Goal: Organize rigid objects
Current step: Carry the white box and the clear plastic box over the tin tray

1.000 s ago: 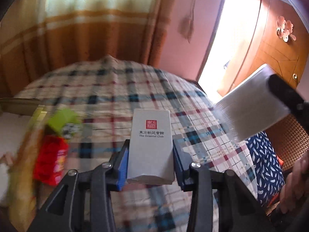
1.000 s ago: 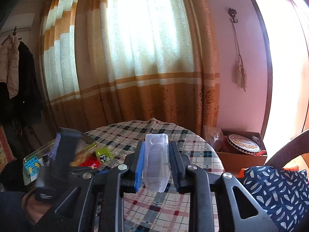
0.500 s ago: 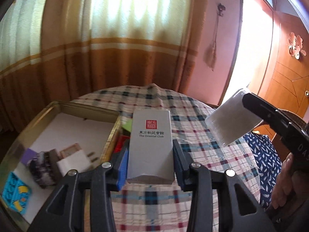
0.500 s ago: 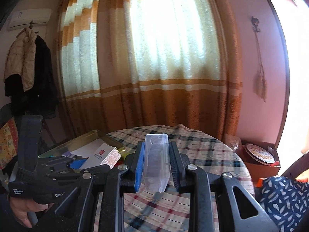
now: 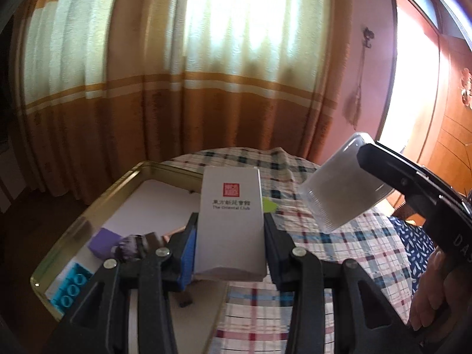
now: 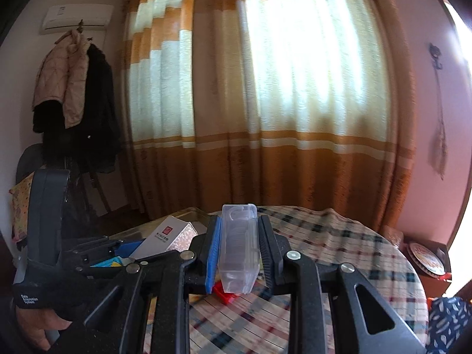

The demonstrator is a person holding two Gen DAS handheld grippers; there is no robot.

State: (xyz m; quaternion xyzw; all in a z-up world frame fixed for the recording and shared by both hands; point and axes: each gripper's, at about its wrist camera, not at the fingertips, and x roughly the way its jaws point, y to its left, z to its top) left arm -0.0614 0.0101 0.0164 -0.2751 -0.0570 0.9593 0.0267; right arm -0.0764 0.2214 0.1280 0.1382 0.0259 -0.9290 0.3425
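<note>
Jaws level, clamping box [image 5: 230, 224]; case [image 6: 239, 253]

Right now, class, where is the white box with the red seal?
The white box with the red seal is clamped in the left gripper, held above the near edge of the gold tin tray, with the clear plastic case to its right.

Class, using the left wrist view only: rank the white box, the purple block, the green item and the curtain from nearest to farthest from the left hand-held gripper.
1. White box: clamped in the left hand-held gripper.
2. Purple block: left, inside the tin tray.
3. Green item: just right of the box, on the checked cloth.
4. Curtain: behind the table.
</note>
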